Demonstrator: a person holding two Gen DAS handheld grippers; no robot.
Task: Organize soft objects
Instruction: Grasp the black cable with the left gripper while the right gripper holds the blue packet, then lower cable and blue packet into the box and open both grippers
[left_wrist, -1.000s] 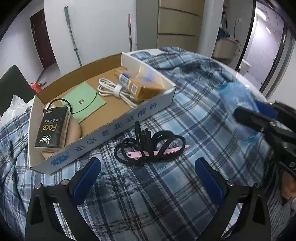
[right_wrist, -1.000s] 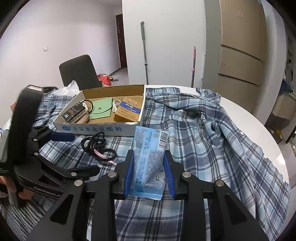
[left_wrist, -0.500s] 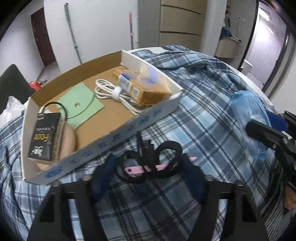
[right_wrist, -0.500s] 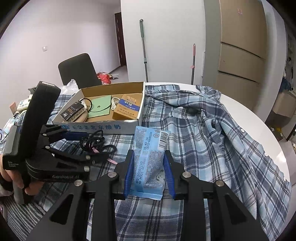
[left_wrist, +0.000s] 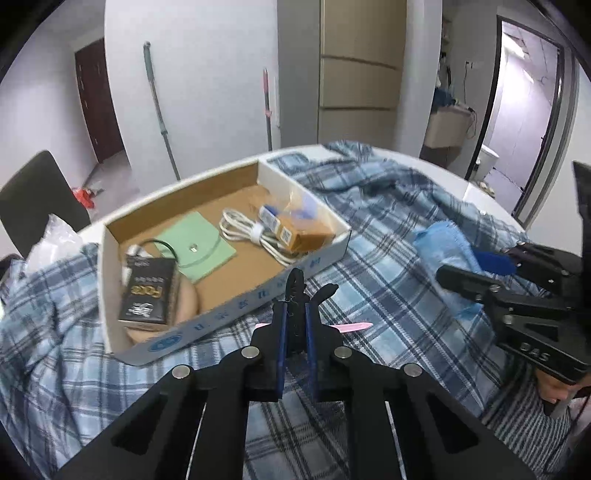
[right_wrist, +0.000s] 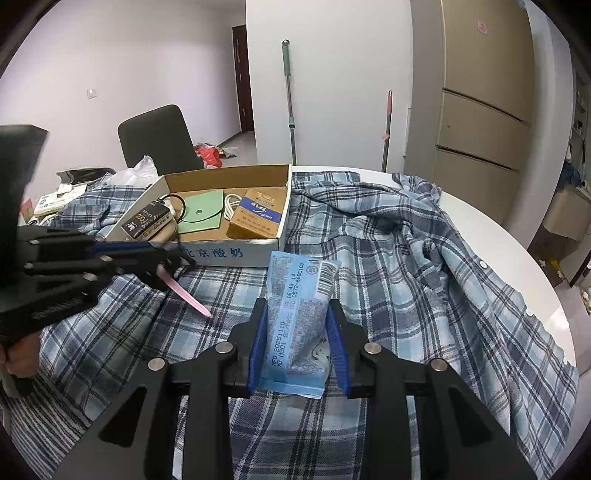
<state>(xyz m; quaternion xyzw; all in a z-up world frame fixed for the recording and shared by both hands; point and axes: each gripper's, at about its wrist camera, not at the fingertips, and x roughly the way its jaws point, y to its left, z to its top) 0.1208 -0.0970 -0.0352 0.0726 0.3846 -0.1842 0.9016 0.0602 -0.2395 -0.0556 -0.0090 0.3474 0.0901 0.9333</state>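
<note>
Two grips: my left gripper (left_wrist: 295, 325) has just closed on the black hair ties (left_wrist: 295, 291); my right gripper (right_wrist: 297, 339) clamps the blue packet (right_wrist: 299, 314).

The ties bunch between my left pads, with a pink strip (right_wrist: 184, 293) slanting down from them above the plaid shirt (right_wrist: 388, 258). Most of the bundle is hidden by the fingers. Beyond lies the cardboard box (left_wrist: 325, 254), holding a green pouch (left_wrist: 195, 249) and white cable (left_wrist: 243, 232); its far contents are blurred.
</note>
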